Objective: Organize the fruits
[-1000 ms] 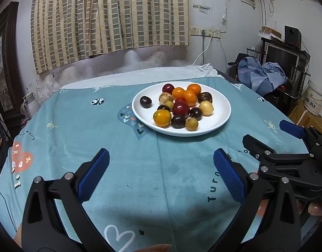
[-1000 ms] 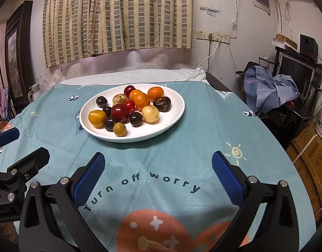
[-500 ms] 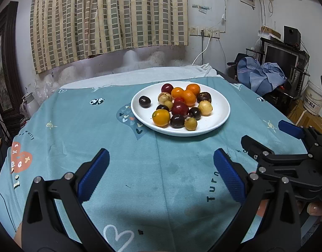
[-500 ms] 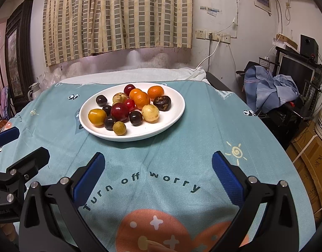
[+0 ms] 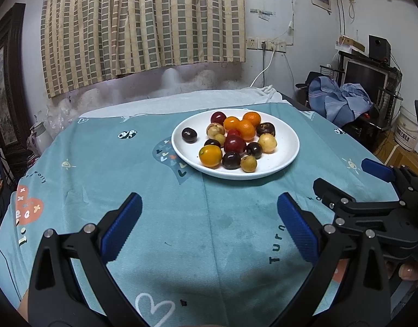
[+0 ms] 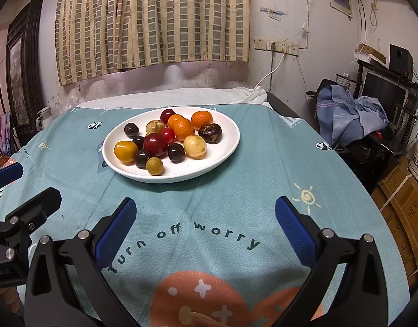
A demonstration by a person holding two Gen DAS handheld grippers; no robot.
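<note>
Meanwhile, both grippers are hovering low over the near part of the tabletop, each with its fingers spread wide and gripping nothing. The left gripper and the right gripper are sitting almost where they were a second ago; the white plate is showing only a slight shift in view, so little is changing. The fruits are all lying heaped together on the plate, at the far middle of the teal cloth. Whether that heap is awaiting sorting or is already gathered, this scene is fitting both.
</note>
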